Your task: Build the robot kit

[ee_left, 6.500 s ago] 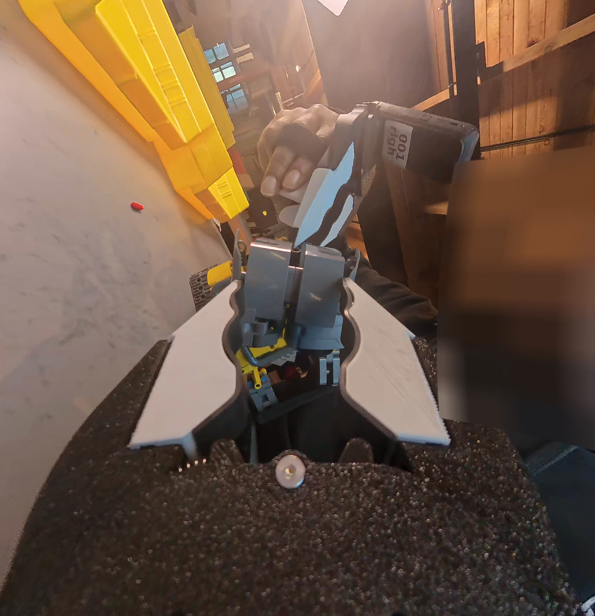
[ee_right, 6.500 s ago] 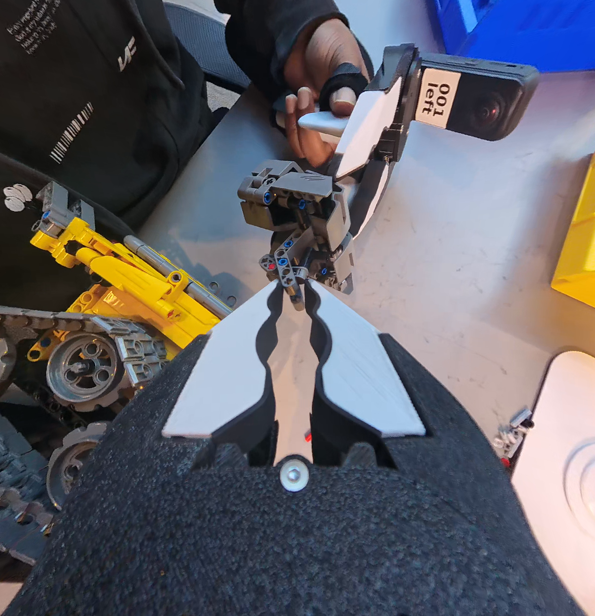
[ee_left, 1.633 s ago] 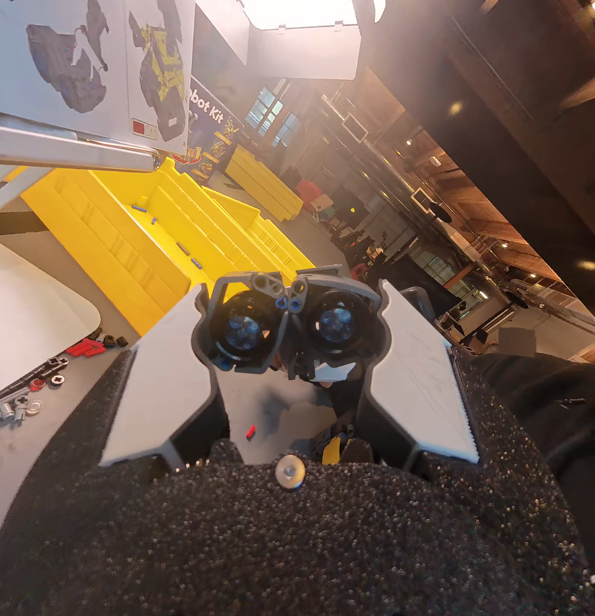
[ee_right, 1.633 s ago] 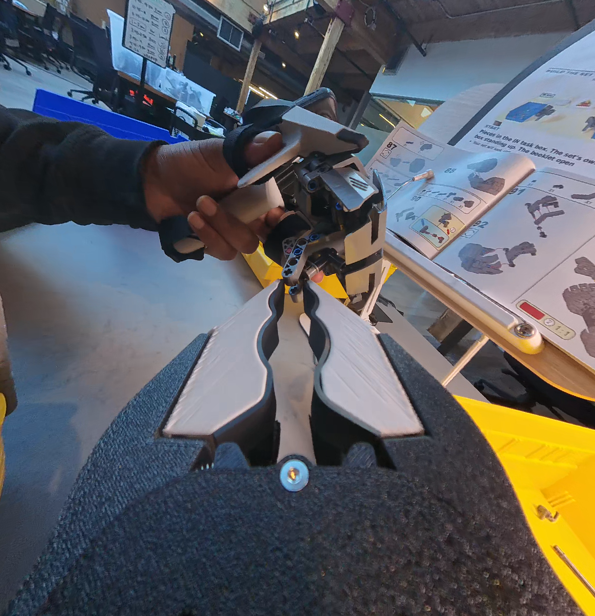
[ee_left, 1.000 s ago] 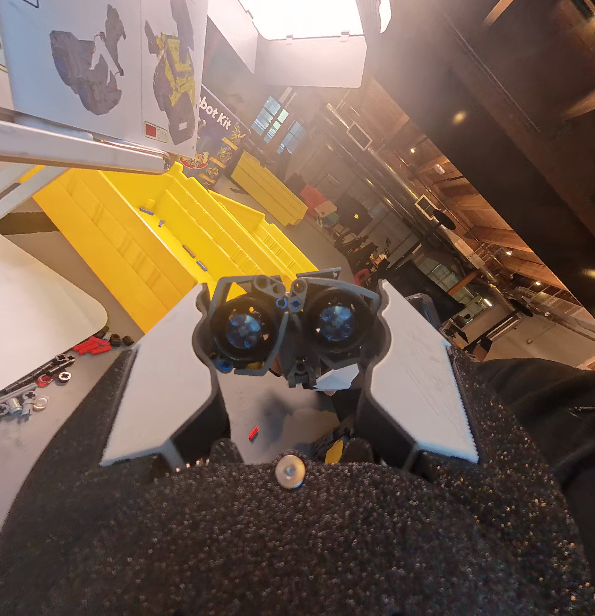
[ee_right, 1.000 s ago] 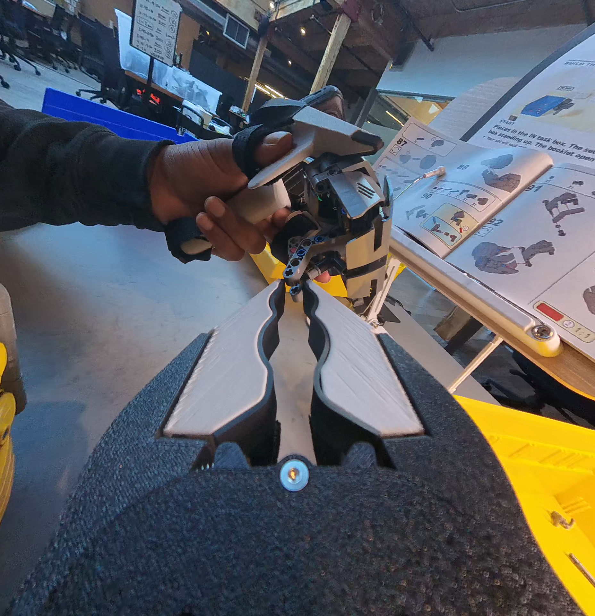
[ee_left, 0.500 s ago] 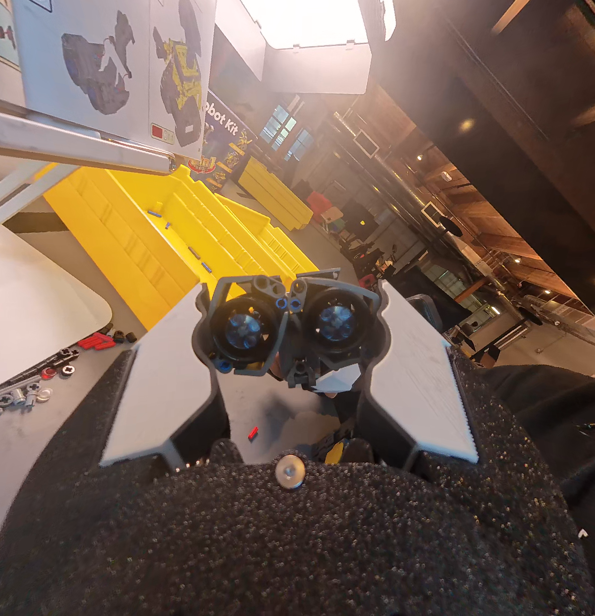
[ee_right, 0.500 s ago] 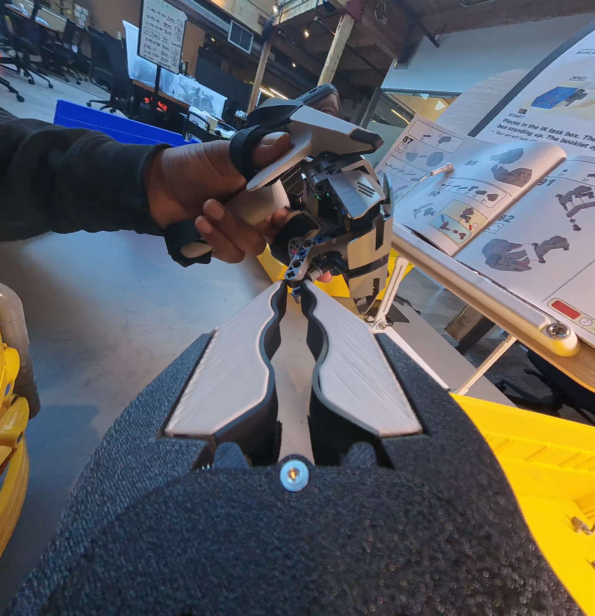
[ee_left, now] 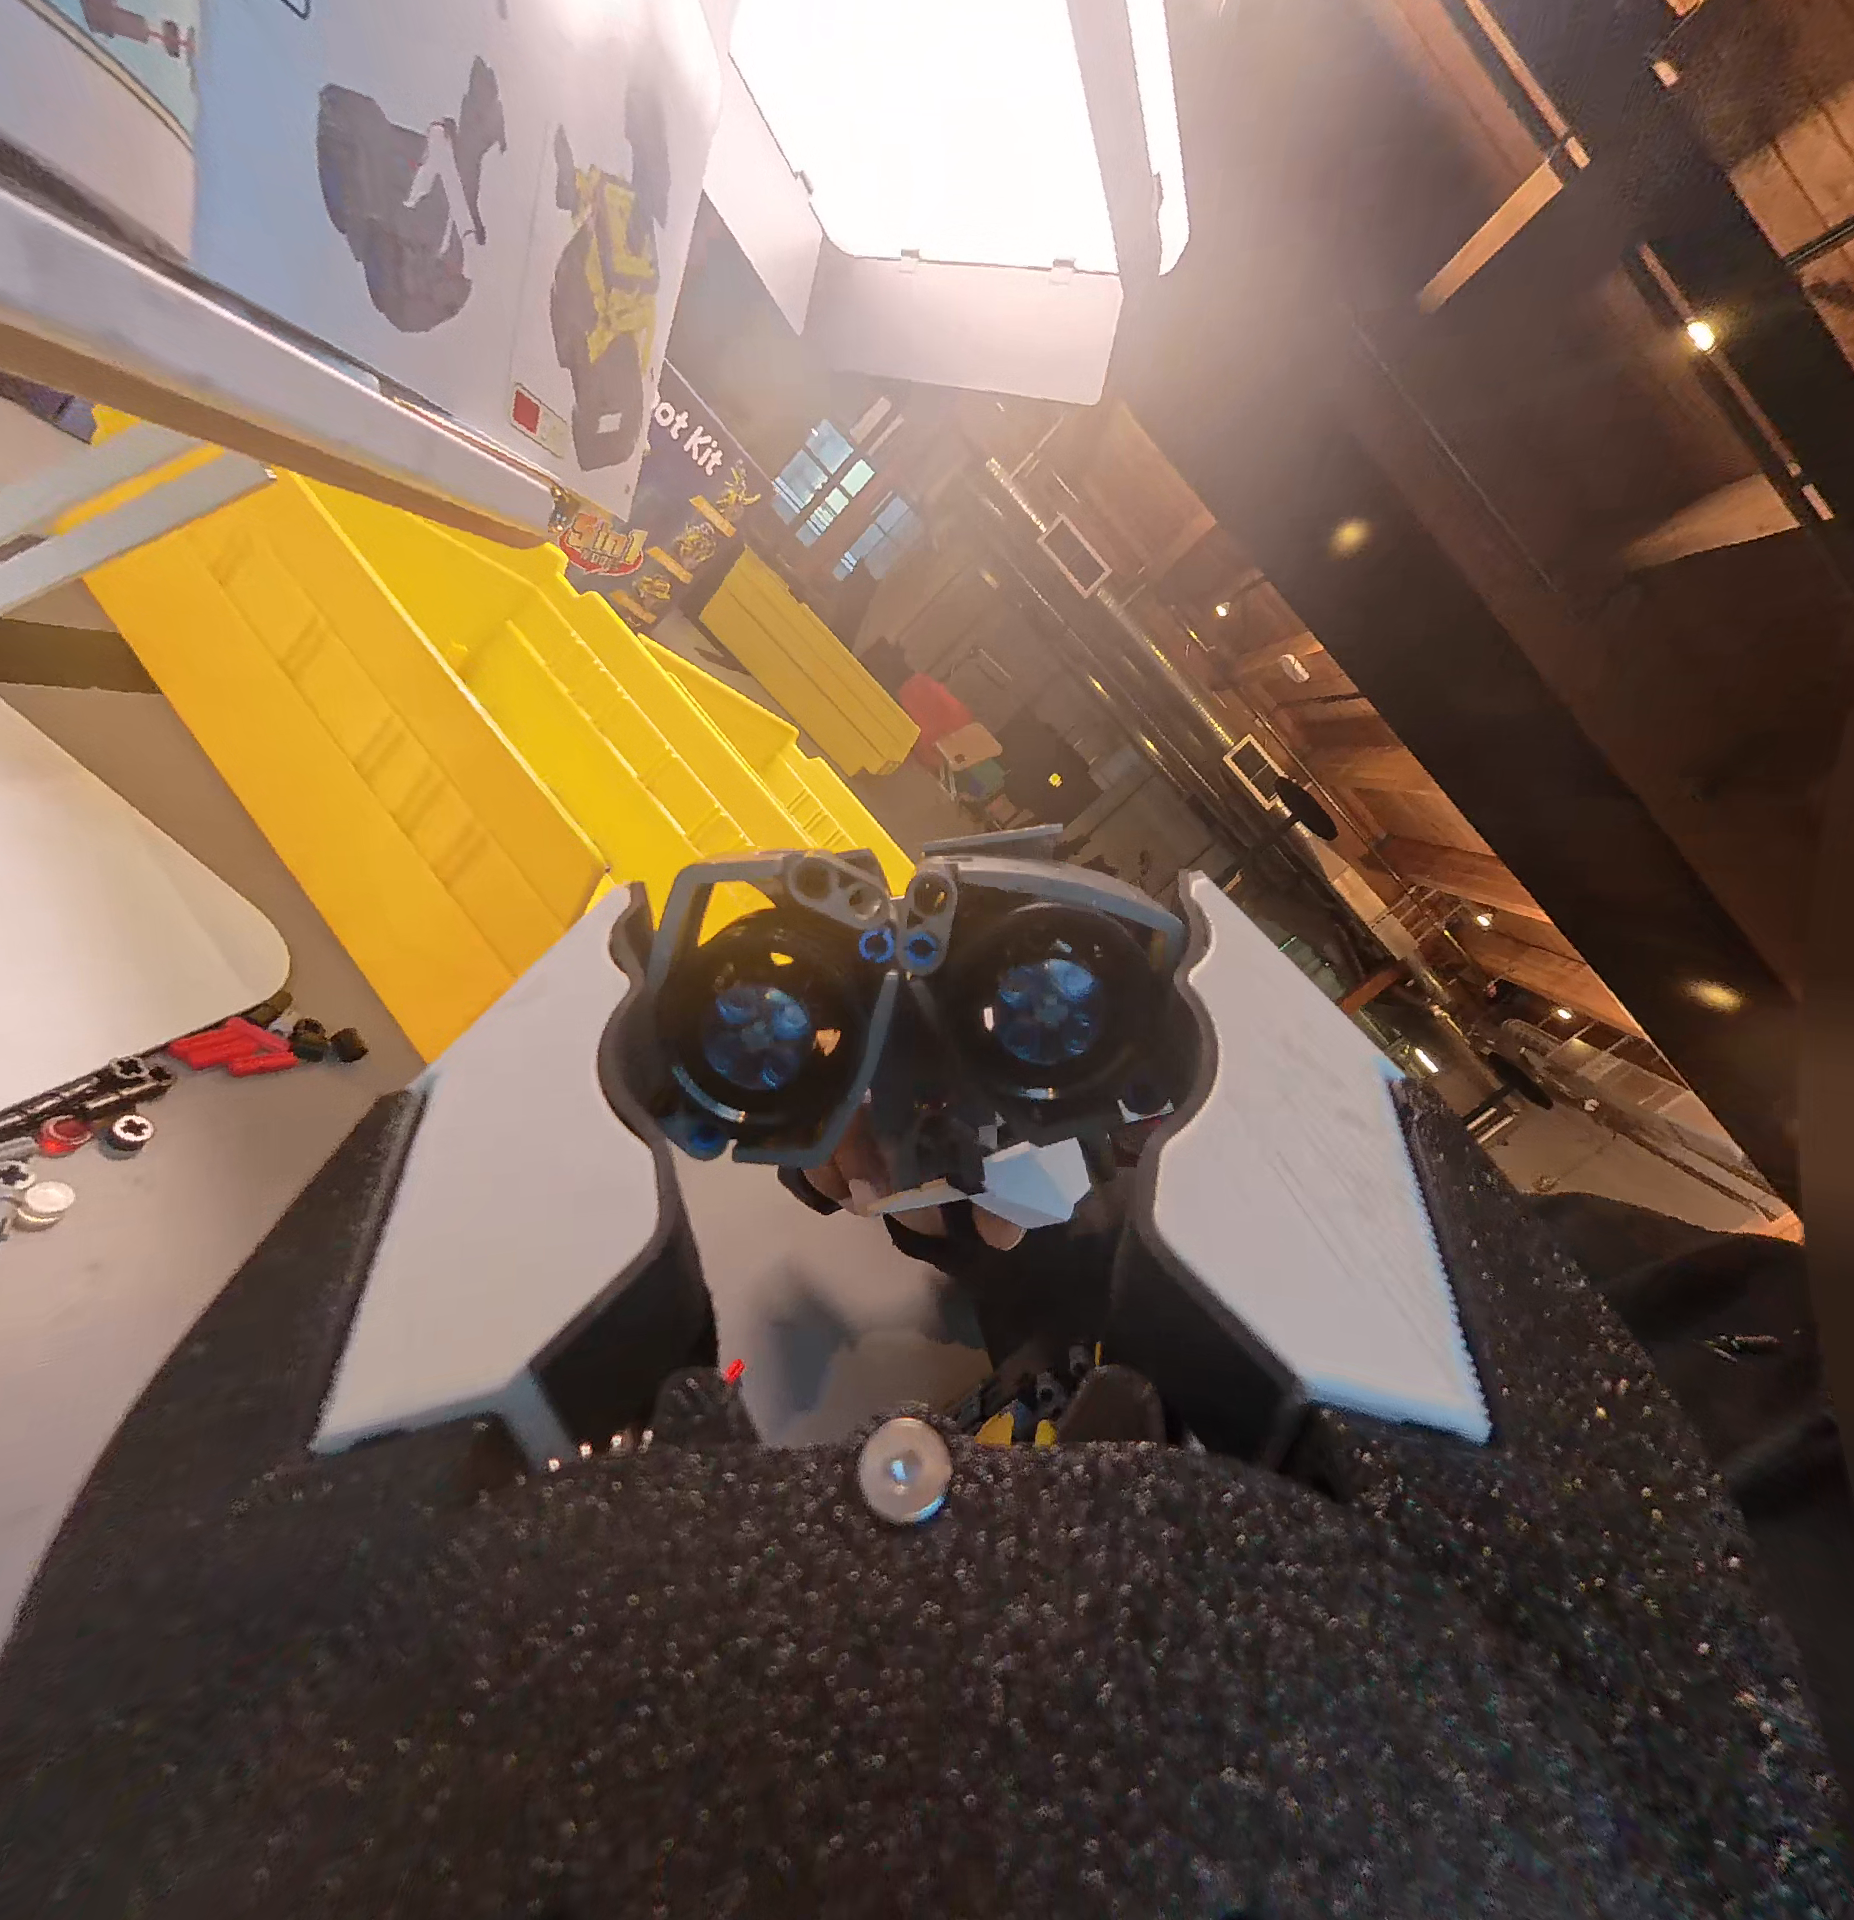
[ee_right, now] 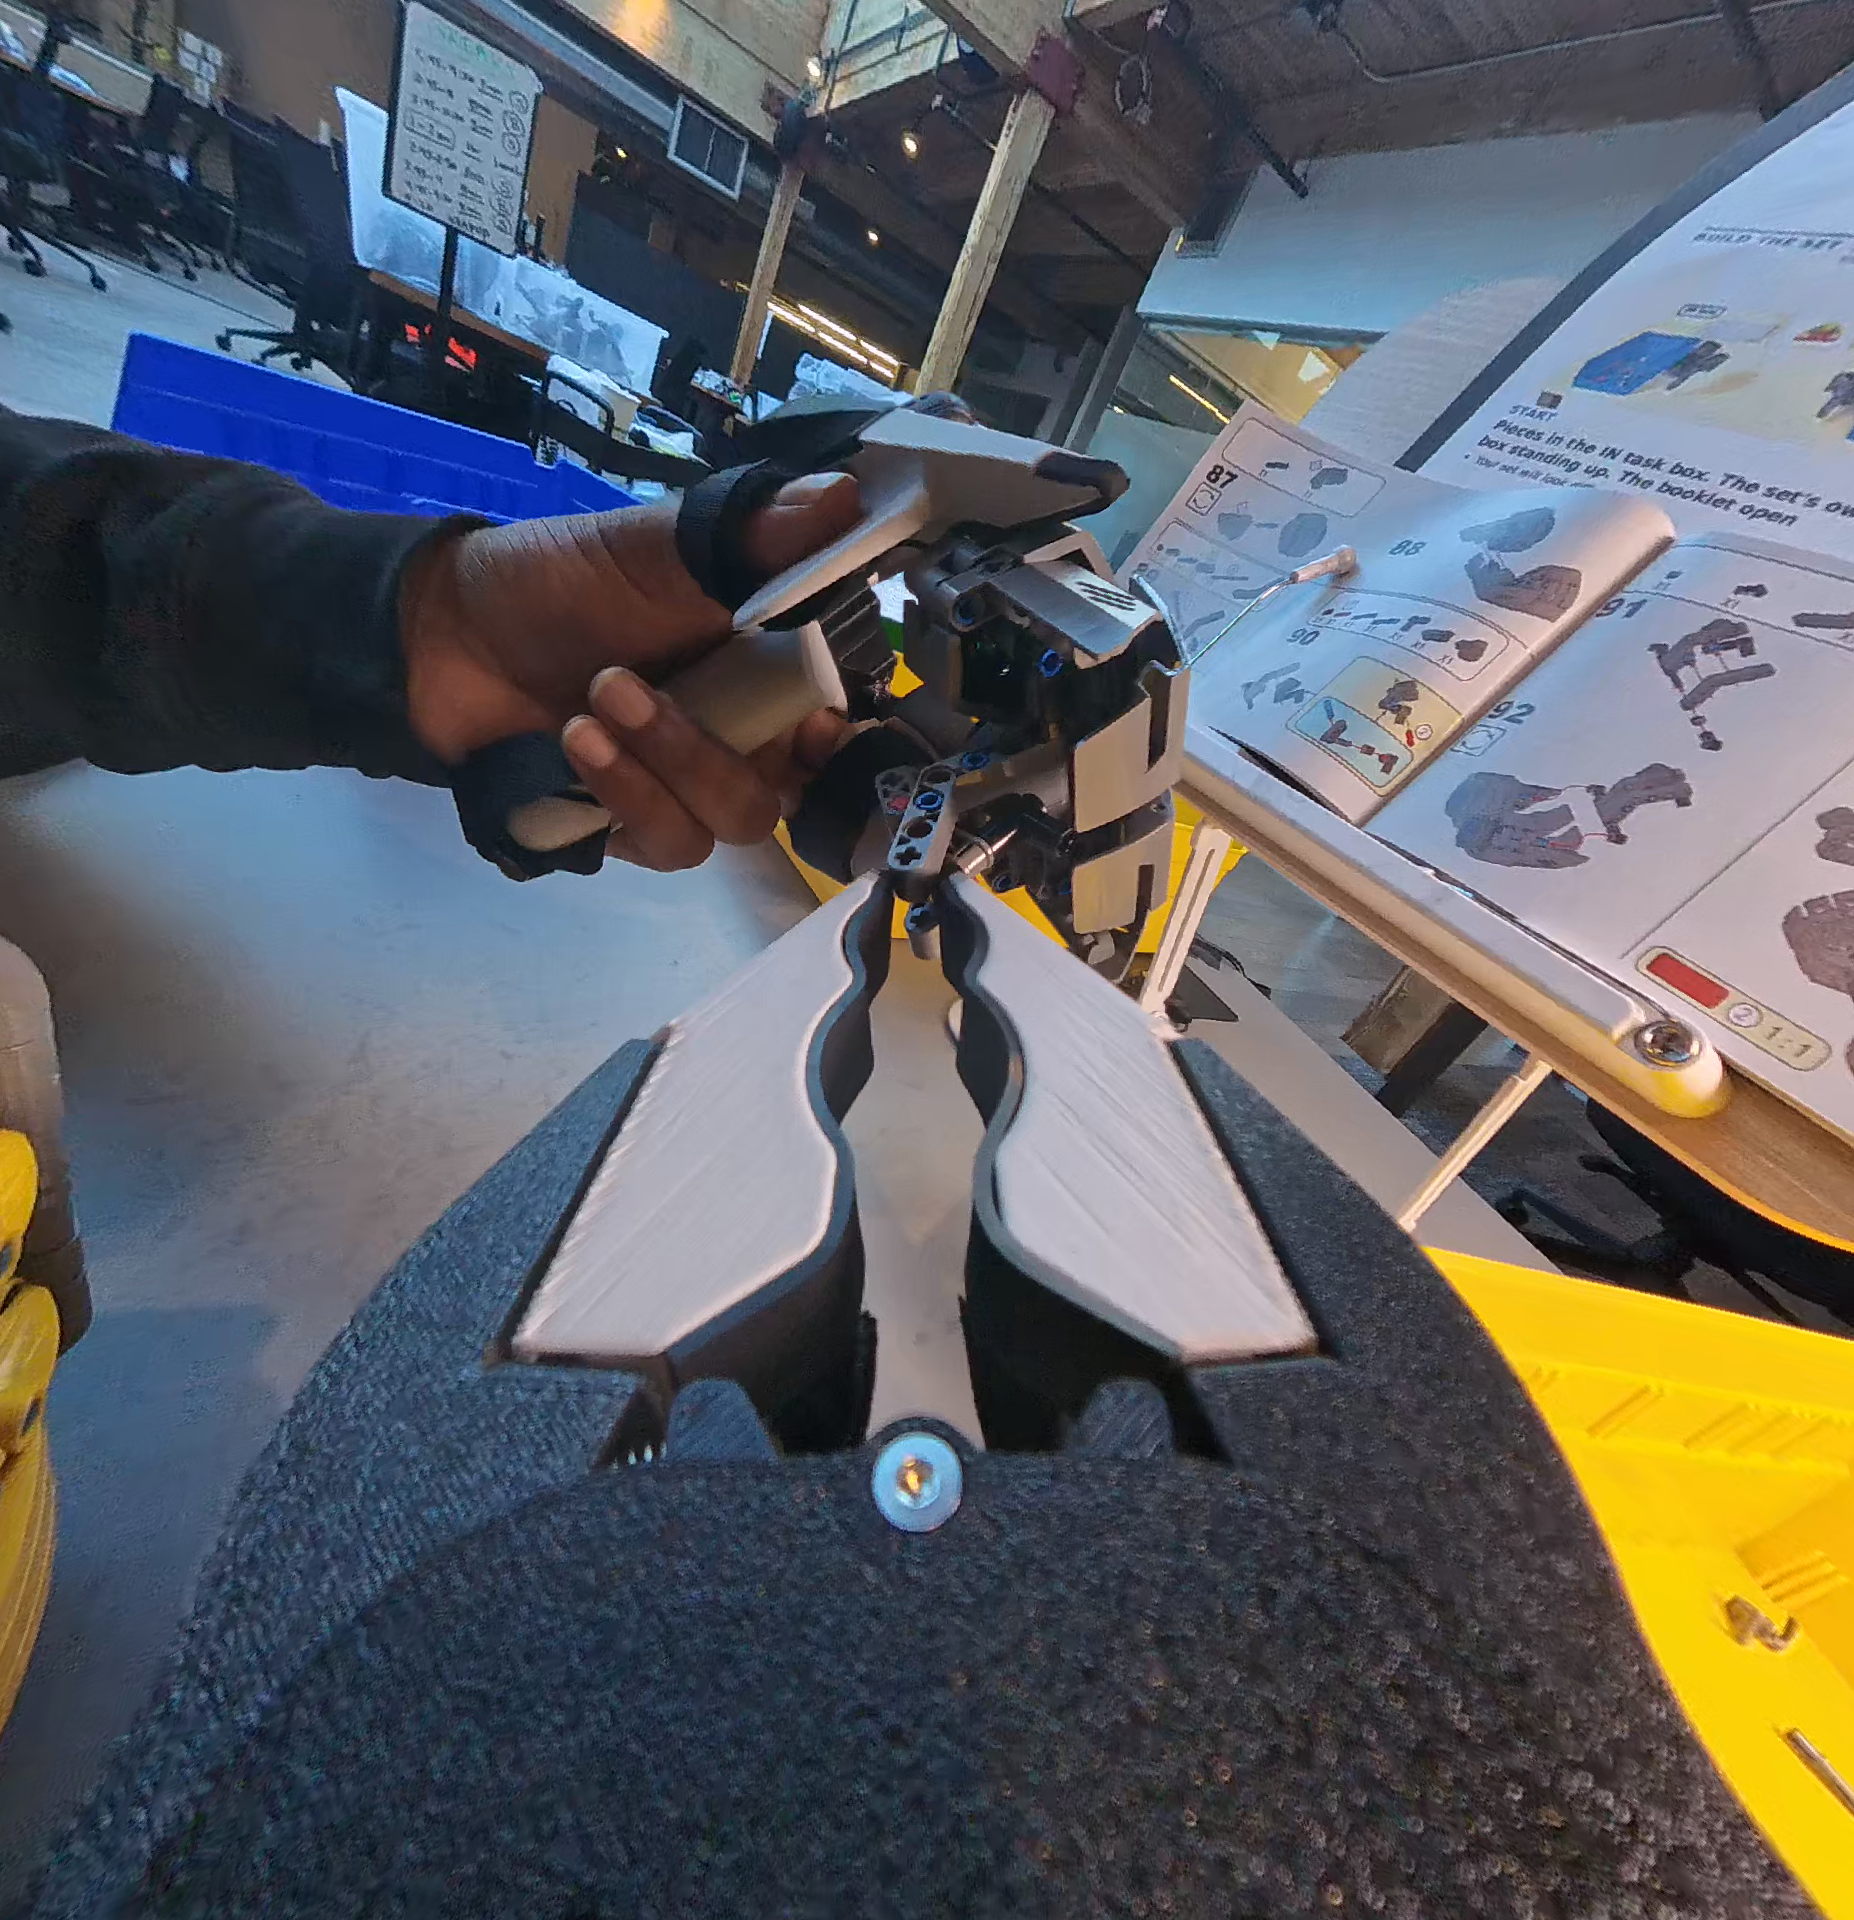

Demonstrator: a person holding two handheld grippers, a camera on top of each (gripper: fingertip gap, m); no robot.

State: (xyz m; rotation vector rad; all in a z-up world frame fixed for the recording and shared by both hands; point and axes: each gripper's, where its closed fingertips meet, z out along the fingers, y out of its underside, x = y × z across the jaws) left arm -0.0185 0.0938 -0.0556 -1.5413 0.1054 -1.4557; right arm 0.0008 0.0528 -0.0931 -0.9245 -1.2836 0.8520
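Left gripper (ee_left: 907,997) clamps the grey brick assembly (ee_left: 902,1018) between its fingertips, yellow bins (ee_left: 435,748) at ten o'clock.
Right gripper (ee_right: 918,904) pinches the assembly's perforated grey beam (ee_right: 921,821) at twelve o'clock; instruction booklet (ee_right: 1525,675) at two o'clock.

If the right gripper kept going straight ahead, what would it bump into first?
The right gripper is already pinching a small part at the bottom of the grey brick model, so it would push straight into that model. The left gripper, which holds the model, probably comes next, though depth is hard to judge.
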